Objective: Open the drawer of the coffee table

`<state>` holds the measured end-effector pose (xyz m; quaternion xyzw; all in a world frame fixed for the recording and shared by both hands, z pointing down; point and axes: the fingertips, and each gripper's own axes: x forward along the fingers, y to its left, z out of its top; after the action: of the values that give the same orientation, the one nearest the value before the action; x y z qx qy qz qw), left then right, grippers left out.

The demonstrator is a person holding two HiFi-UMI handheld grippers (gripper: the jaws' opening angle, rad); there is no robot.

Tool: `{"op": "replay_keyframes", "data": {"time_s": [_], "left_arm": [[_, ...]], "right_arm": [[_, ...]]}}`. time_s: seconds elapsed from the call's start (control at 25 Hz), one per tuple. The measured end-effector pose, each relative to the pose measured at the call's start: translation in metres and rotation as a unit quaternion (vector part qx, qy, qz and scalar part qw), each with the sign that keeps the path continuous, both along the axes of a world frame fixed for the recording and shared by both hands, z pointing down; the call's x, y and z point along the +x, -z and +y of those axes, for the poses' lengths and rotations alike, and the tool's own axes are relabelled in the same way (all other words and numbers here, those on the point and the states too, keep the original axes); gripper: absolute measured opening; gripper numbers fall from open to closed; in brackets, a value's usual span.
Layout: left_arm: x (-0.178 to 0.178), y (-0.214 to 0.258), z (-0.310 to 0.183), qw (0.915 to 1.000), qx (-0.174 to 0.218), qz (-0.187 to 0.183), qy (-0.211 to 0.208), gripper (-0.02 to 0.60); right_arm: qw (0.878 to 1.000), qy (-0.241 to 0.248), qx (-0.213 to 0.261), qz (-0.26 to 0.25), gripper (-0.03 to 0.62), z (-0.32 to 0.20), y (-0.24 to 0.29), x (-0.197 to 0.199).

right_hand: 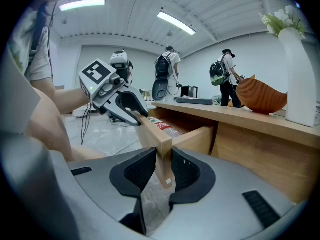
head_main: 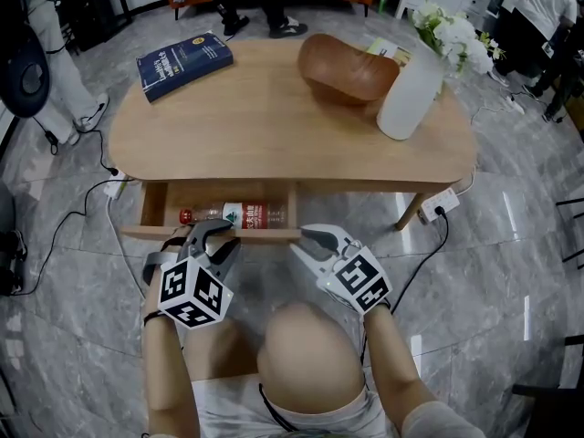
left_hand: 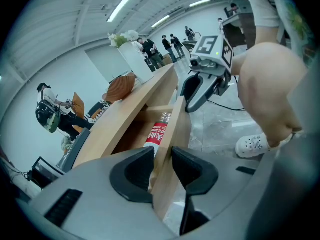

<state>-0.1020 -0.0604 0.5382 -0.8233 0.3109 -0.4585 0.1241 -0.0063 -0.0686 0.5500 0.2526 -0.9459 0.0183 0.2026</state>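
Note:
The light wood coffee table point(head_main: 274, 126) has its drawer pulled partway out, and a plastic bottle point(head_main: 239, 214) with a red label lies inside. My left gripper point(head_main: 217, 234) is shut on the left part of the drawer front point(head_main: 265, 234), and my right gripper point(head_main: 310, 236) is shut on its right end. In the left gripper view the gripper point(left_hand: 162, 156) straddles the drawer front point(left_hand: 179, 129), with the bottle point(left_hand: 157, 134) beyond. In the right gripper view the gripper point(right_hand: 161, 161) clamps the board's end point(right_hand: 152, 131), and the left gripper point(right_hand: 127, 106) shows further along.
On the tabletop lie a blue book point(head_main: 184, 64), a wooden bowl point(head_main: 347, 67) and a white vase with flowers point(head_main: 411, 89). A power strip point(head_main: 438, 204) and cables lie on the grey floor. My knee point(head_main: 306, 354) is just below the drawer. People stand beyond the table.

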Motion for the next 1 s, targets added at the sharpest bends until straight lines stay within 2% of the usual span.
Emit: {"op": "replay_keyframes", "data": {"time_s": [0.8,1.0], "left_arm": [[0.003,-0.001,0.012,0.9998,0.001,0.018,0.001,0.121],[0.002,-0.001,0.015,0.9997,-0.001,0.023,0.001,0.122]], "right_arm": [[1.0,0.004,-0.007,-0.003,0.103,0.01,-0.001,0.004],[1.0,0.012,-0.001,0.011,0.1,0.015,-0.003,0.003]]}}
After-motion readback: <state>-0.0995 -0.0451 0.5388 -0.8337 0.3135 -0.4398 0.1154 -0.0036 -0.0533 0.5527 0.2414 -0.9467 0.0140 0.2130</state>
